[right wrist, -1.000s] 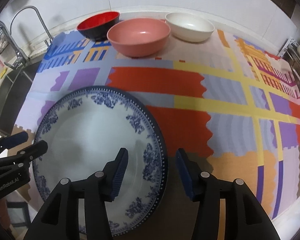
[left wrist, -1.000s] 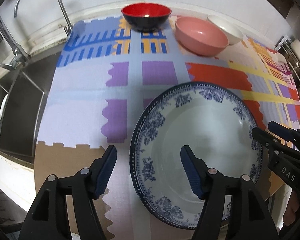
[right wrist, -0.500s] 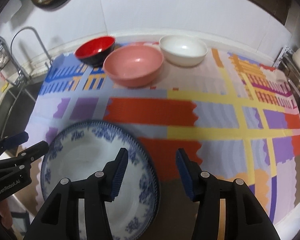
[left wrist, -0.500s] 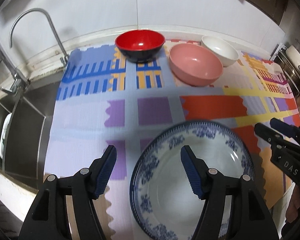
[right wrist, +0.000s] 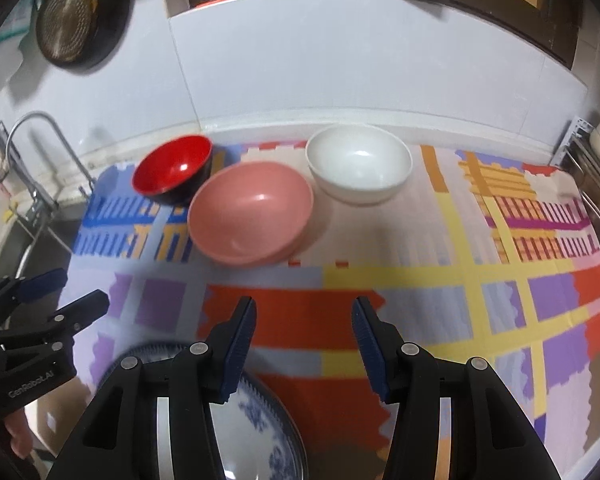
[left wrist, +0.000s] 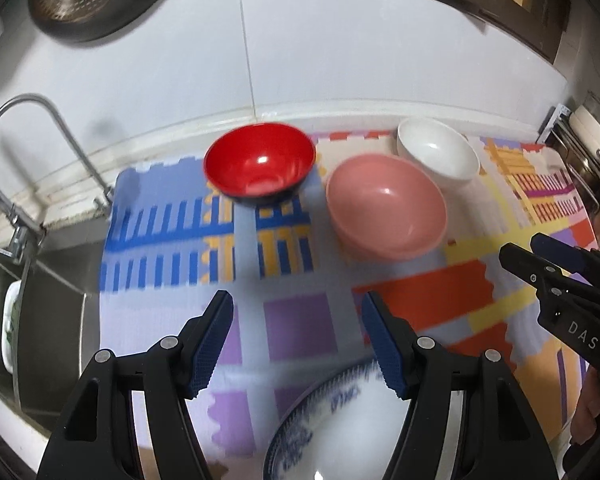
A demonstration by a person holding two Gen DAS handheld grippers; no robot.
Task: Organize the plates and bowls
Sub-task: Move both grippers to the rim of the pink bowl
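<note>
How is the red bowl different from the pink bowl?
The glossy red bowl with a black outside looks smaller than the matte pink bowl. The red bowl is two colours, red inside and black outside, while the pink bowl is pink all over. The red bowl sits nearer the sink side, and the pink bowl sits in the middle, beside the white bowl. Both are round, upright, empty and stand on the colourful mat.

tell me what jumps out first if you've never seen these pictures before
Three bowls in a loose row at the back of the counter near the wall catch the eye: a red bowl on the left, a bigger pink bowl in the middle and a white bowl on the right. They sit on a loud patchwork mat. Nearest the camera lies a blue-and-white plate, with both open grippers above it.
</note>
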